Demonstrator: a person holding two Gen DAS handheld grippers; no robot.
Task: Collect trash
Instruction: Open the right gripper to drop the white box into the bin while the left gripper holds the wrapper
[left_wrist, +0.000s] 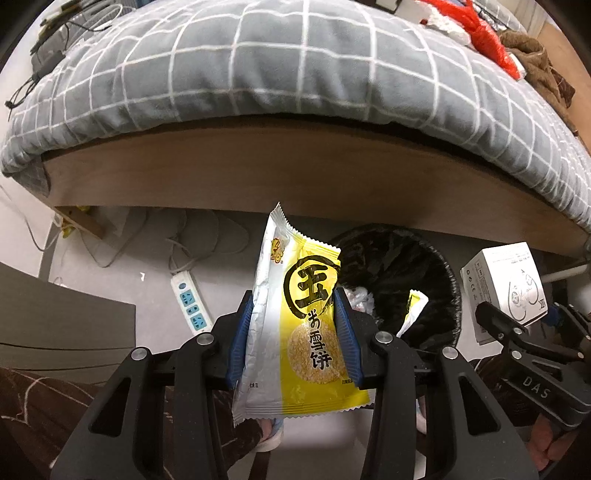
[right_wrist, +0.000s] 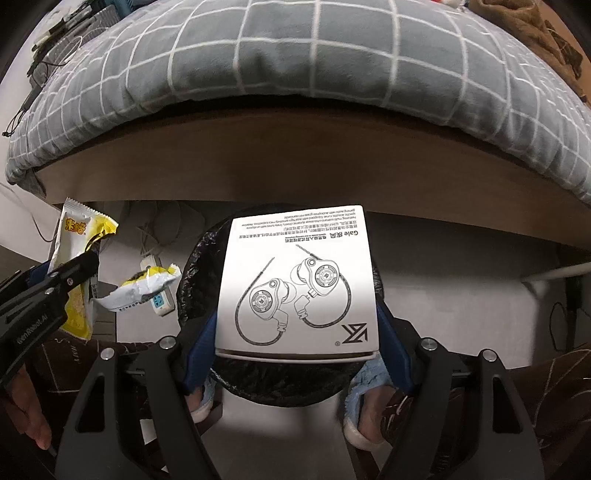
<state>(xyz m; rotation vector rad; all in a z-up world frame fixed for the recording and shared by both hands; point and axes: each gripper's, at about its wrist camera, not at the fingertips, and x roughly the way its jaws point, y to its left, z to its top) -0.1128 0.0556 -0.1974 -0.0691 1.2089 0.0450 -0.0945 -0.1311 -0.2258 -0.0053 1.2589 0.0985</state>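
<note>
My left gripper (left_wrist: 295, 314) is shut on a yellow and silver snack wrapper (left_wrist: 295, 332), held upright to the left of a bin with a black liner (left_wrist: 439, 280). Another wrapper (left_wrist: 413, 314) lies in the bin. My right gripper (right_wrist: 297, 325) is shut on a white earphone box (right_wrist: 299, 280), held directly above the bin (right_wrist: 192, 273). The box shows in the left wrist view (left_wrist: 502, 288). The left gripper with its wrapper (right_wrist: 74, 266) is at the left of the right wrist view, with a crumpled wrapper (right_wrist: 144, 286) beside it.
A bed with a grey checked quilt (left_wrist: 295, 66) and wooden side board (left_wrist: 295, 170) stands behind the bin. A white power strip (left_wrist: 190, 302) and cables lie on the floor under it. A grey cabinet (left_wrist: 55, 325) is at left. Slippered feet (right_wrist: 365, 406) stand near the bin.
</note>
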